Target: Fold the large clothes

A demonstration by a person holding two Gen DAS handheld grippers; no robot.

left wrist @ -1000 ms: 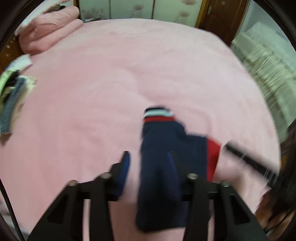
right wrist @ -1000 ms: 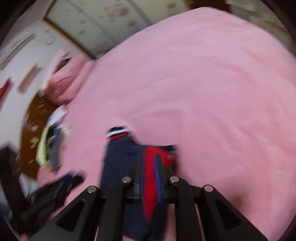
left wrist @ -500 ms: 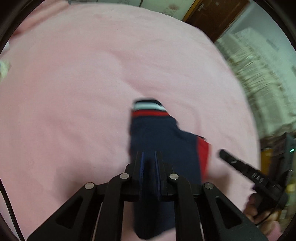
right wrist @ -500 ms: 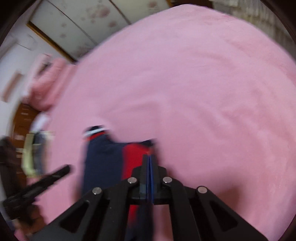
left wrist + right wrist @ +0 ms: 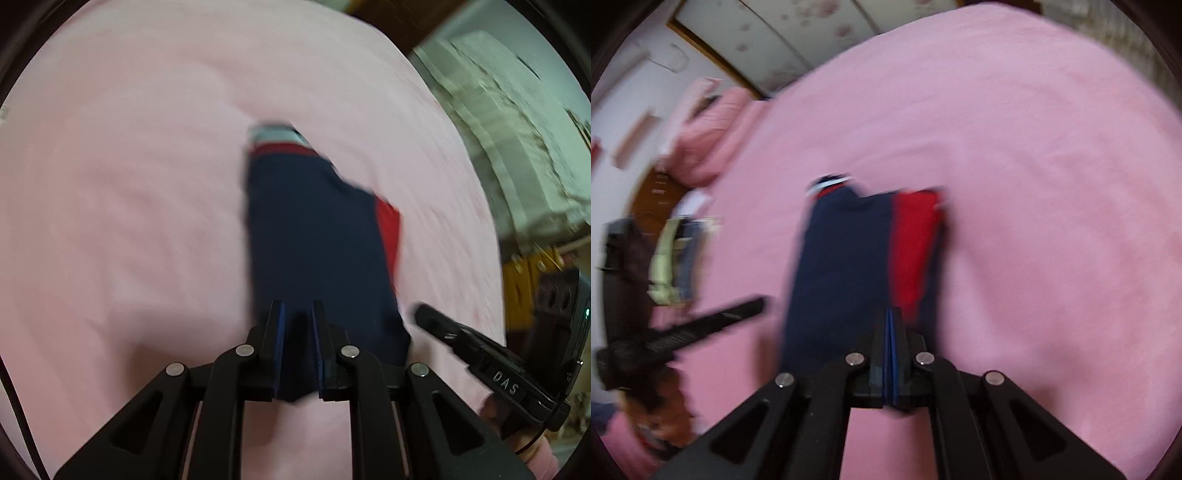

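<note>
A folded navy garment (image 5: 314,236) with a red panel and a red-and-white striped cuff lies on the pink bed (image 5: 129,184). My left gripper (image 5: 297,314) is shut on the garment's near navy edge. In the right wrist view the same garment (image 5: 846,258) lies ahead, navy on the left, red on the right. My right gripper (image 5: 891,314) has its jaws pressed together at the garment's near edge; whether cloth is pinched between them is hidden. The right gripper also shows in the left wrist view (image 5: 480,350) at the lower right, and the left gripper in the right wrist view (image 5: 683,332) at the left.
A pink pillow or quilt (image 5: 705,140) lies at the head of the bed. A small pile of other clothes (image 5: 676,258) sits at the bed's left edge. A wardrobe (image 5: 798,33) stands beyond the bed. White bedding (image 5: 517,122) lies off the right side.
My left gripper went from open to shut on the navy edge. My right gripper's jaws closed fully. Both views shifted and the garment now looks nearer and larger.
</note>
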